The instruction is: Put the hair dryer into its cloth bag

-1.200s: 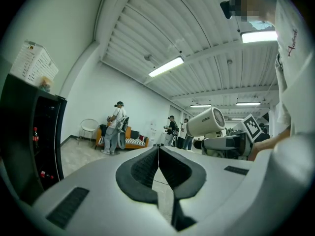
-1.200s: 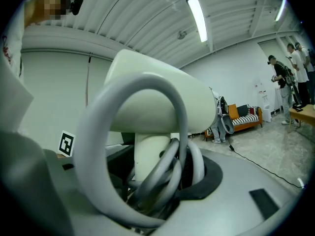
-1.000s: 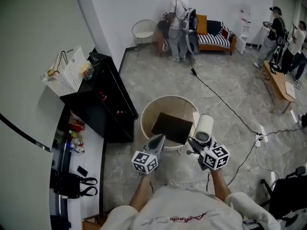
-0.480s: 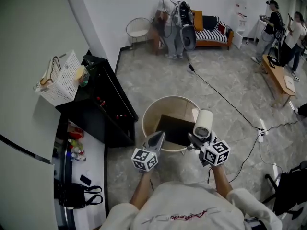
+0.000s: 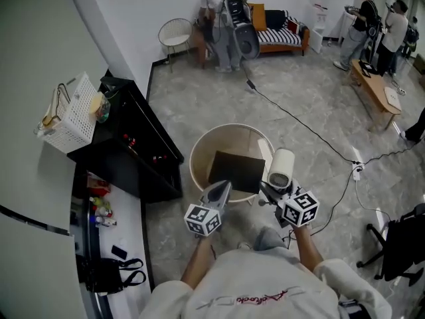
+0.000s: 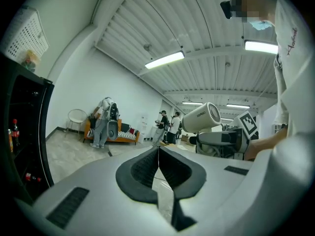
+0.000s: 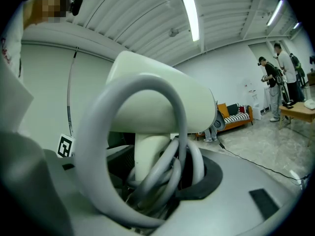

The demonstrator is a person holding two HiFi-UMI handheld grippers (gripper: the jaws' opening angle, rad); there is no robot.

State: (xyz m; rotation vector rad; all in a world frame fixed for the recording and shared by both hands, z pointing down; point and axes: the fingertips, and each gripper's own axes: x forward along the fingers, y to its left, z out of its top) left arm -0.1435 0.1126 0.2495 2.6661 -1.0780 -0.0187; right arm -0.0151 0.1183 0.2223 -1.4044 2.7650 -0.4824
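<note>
A white hair dryer (image 5: 281, 168) with its grey cord (image 7: 147, 146) coiled round the handle sits in my right gripper (image 5: 269, 195), whose jaws are shut on handle and cord. It fills the right gripper view as the hair dryer (image 7: 157, 102). In the left gripper view the hair dryer (image 6: 201, 118) shows at the right. A dark cloth bag (image 5: 236, 170) lies flat on the round beige table (image 5: 199, 151), just beyond both grippers. My left gripper (image 5: 222, 188) is shut and empty, its pads (image 6: 142, 168) pressed together, held level near the table's front edge.
A black cabinet (image 5: 143, 145) with a white basket (image 5: 70, 108) stands left of the table. A cable (image 5: 299, 128) crosses the floor to a power strip (image 5: 357, 171). People, a sofa (image 5: 279, 35) and a chair (image 5: 174, 32) are at the back, a wooden bench (image 5: 375, 92) at the right.
The head view has swung, so the room slides left and up in it. Both grippers stay side by side before the table, a little lower. The right still holds the hair dryer.
</note>
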